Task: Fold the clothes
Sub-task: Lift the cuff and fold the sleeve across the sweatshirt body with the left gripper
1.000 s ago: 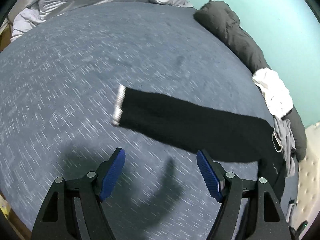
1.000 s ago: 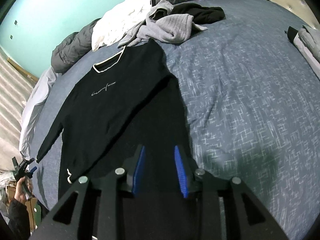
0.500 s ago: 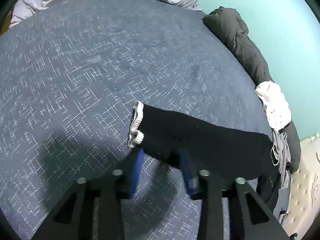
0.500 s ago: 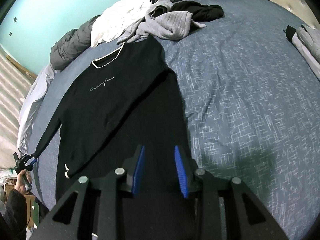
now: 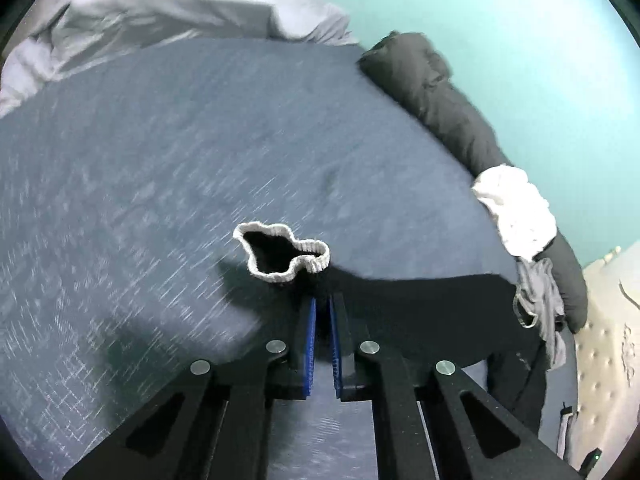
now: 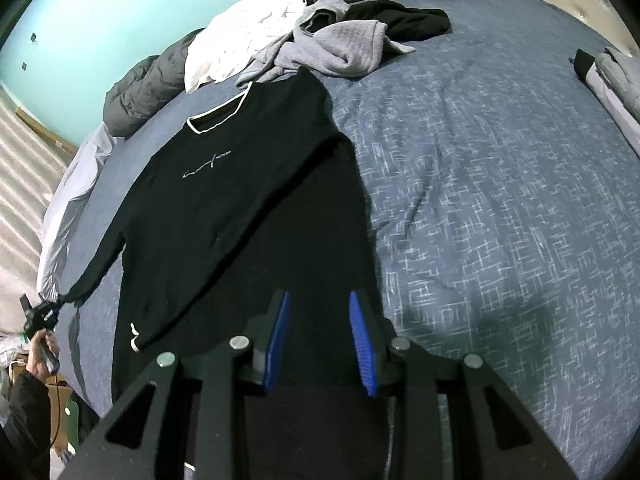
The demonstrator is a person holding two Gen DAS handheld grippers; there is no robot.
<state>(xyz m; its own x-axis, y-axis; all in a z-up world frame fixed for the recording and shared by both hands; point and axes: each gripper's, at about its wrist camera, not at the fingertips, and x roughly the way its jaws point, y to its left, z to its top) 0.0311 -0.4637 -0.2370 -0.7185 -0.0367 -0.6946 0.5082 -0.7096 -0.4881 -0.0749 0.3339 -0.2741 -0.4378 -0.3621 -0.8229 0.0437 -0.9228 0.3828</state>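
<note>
Got the left claw (image 5: pixel 322 304) just clamped down, pads pressed together on the black sleeve (image 5: pixel 400 304) right behind the white-trimmed cuff (image 5: pixel 286 254), cuff hanging open and lifted off the bed (image 6: pixel 500 200). Rest of the black sweater (image 6: pixel 224 200) lying face up and flat on the blue cover, neckline toward the heap of grey hoodie (image 6: pixel 340 44) and white garment (image 6: pixel 240 40). Right claw (image 6: pixel 318 300) parked half-spread over the other side of the sweater with black cloth showing between the pads; honestly can't tell if pinching anything or just hovering. Looks like the sleeve-in step, so: carry that cuff low across the chest instead of yanking it high, keep the sleeve straight so no twist, and lay it parallel to the hem. Worth pinning the body with the right side while pulling, otherwise likely to drag the whole thing and wrinkle the front. Let go only once the cuff is lying flat, then smooth the shoulder crease. Watch the loose knit too, easy to snag or stretch from a single pinch point. As for containers: no basket or bin anywhere on the bed, just a small folded stack (image 6: pixel 616 80) at the far edge. Maybe a cardboard box (image 6: pixel 54 386) down by the hand (image 6: pixel 42 354) off the bedside, contents not readable.
</note>
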